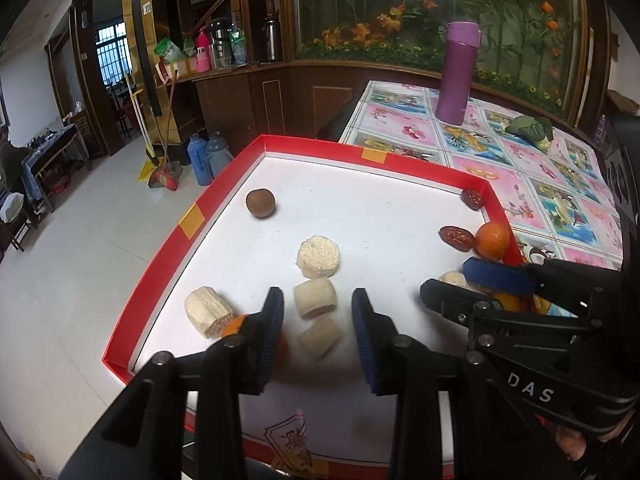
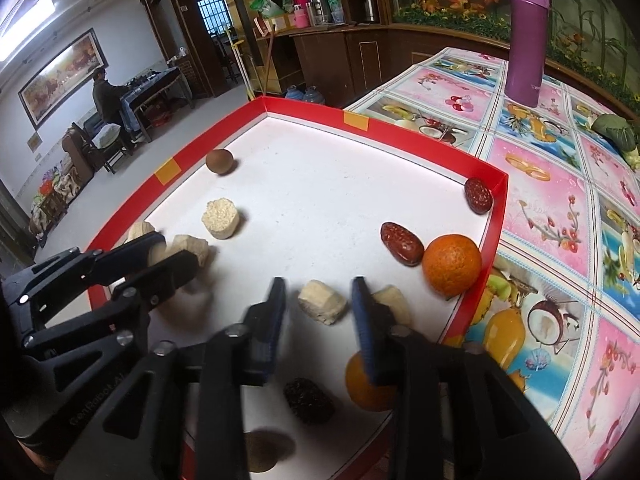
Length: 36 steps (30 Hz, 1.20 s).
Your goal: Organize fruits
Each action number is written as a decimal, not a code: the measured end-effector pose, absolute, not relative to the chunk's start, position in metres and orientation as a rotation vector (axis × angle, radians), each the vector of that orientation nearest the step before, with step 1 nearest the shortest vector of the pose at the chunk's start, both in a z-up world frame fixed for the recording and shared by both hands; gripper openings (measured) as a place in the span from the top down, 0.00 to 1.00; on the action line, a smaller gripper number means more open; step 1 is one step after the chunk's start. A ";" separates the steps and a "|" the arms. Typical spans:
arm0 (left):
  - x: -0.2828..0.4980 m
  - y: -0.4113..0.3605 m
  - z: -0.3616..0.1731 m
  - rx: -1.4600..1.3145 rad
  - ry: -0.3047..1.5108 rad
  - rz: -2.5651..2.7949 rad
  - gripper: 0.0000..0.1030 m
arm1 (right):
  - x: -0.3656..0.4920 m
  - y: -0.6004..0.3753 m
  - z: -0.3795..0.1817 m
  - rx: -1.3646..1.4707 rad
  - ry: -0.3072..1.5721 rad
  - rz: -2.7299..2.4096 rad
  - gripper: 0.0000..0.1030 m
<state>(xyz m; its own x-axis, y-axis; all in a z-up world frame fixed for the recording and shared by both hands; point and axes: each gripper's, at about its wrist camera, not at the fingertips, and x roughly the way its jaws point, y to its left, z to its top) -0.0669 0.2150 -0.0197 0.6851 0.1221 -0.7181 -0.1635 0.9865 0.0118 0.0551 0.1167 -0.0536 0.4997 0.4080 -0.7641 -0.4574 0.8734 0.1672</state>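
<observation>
A red-walled tray [image 1: 224, 194] with a white floor holds the food. My left gripper [image 1: 316, 320] is open above two pale cake pieces [image 1: 315, 299]. Left of it lie another pale piece [image 1: 208, 311] and an orange [image 1: 234, 325], partly hidden. A round rice cake [image 1: 318, 257] and a brown round fruit [image 1: 260, 202] lie farther back. My right gripper [image 2: 319, 300] is open over a pale piece [image 2: 322, 303]. An orange [image 2: 452, 265] and two red dates [image 2: 401, 243] lie right of it. A second orange [image 2: 366, 388] and a dark piece [image 2: 309, 400] lie beneath it.
The tray sits at the corner of a table with a flowered cloth [image 2: 560, 208]. A purple flask [image 2: 526, 36] and a green vegetable [image 2: 616, 130] stand beyond the tray. The floor drops off to the left of the tray.
</observation>
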 end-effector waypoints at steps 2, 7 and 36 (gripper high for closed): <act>-0.069 0.215 -0.019 -0.058 0.792 0.156 0.54 | 0.055 0.113 -0.052 -0.039 0.899 0.521 0.53; -0.074 0.219 -0.012 -0.069 0.759 0.161 0.43 | 0.056 0.105 -0.049 0.015 0.889 0.541 0.53; -0.107 0.195 0.074 -0.052 0.485 0.280 0.15 | -0.015 0.022 0.032 0.080 0.519 0.424 0.42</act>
<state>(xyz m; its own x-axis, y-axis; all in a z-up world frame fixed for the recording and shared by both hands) -0.1072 0.1953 0.0745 0.8473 0.2532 -0.4669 -0.2777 0.9605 0.0170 -0.0149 0.0222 0.0320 0.7839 0.4123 -0.4642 -0.3721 0.9105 0.1803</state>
